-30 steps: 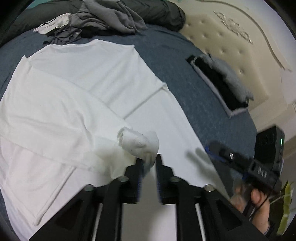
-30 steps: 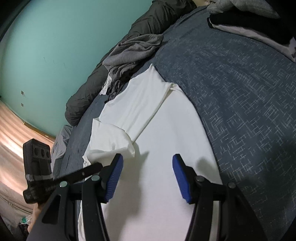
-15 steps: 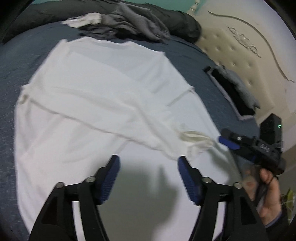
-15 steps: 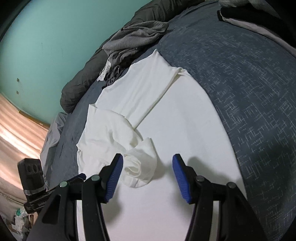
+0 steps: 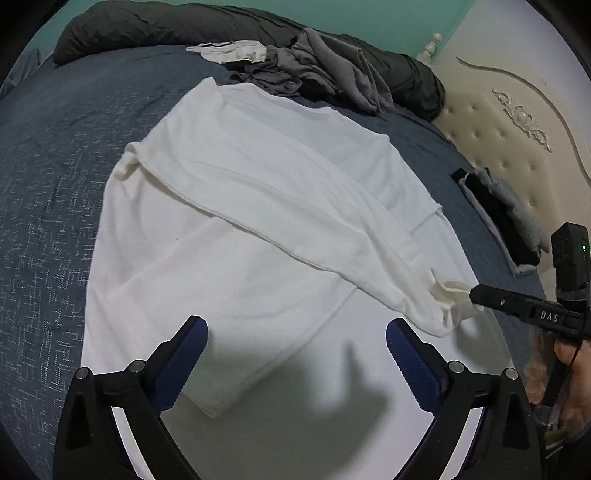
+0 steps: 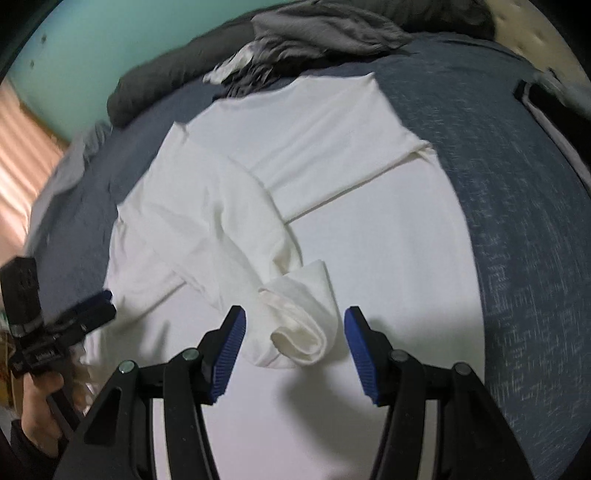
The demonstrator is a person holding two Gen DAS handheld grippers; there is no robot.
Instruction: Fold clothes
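A white long-sleeved shirt [image 5: 258, 192] lies spread on the blue bed, also in the right wrist view [image 6: 332, 177]. One sleeve is folded across its body, and its cuff [image 6: 303, 321] lies rolled near the front. My left gripper [image 5: 295, 354] is open and empty above the shirt's lower part. My right gripper [image 6: 293, 343] is open, with its fingers on either side of the cuff and not closed on it. In the left wrist view the right gripper's tip [image 5: 480, 293] sits at the cuff [image 5: 452, 301].
A blue bedspread [image 5: 55, 155] covers the bed. A heap of grey clothes [image 5: 325, 70] and a dark rolled duvet [image 5: 166, 26] lie at the far side. A folded stack of dark and grey clothes [image 5: 506, 214] sits by the cream headboard [image 5: 517, 122].
My left gripper let go of the sleeve cuff, opened wide and pulled back. The sleeve now lies across the shirt. My right gripper moved up to the cuff.
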